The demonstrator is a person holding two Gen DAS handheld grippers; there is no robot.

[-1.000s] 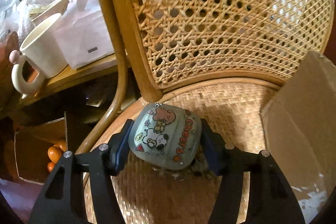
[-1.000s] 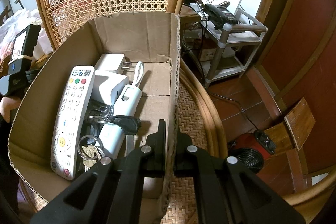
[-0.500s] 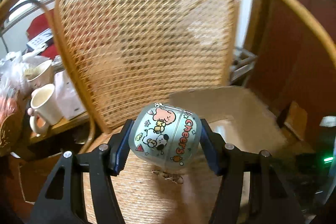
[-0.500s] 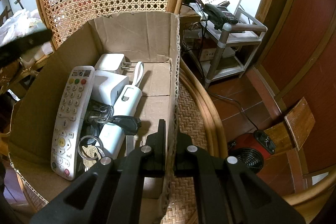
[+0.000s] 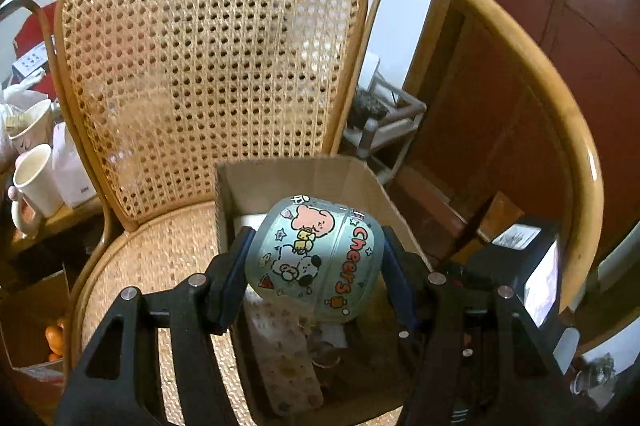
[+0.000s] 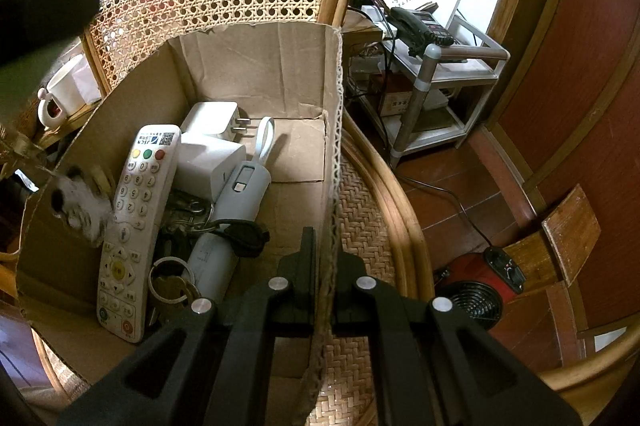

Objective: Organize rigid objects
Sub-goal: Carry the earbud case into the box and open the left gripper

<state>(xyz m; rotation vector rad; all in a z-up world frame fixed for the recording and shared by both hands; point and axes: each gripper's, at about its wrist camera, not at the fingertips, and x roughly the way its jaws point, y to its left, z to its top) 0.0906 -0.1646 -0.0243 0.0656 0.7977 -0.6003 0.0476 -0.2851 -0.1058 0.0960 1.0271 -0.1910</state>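
Left gripper (image 5: 314, 260) pinches a case (image 5: 316, 258) at centre frame, above the open box (image 5: 360, 178) on the chair (image 5: 208, 38): rounded, pale green, translucent, with a seam down the middle, cartoon animal stickers and red "Cheers" lettering on its right half. Right gripper (image 6: 324, 262), lower centre of its frame, is pressed together on the box's right wall. In the box lie a remote (image 6: 134, 222), white chargers (image 6: 208, 150) and keys (image 6: 172, 284).

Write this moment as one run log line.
left gripper: holds cartoon case above cardboard box | right gripper: clamps box wall
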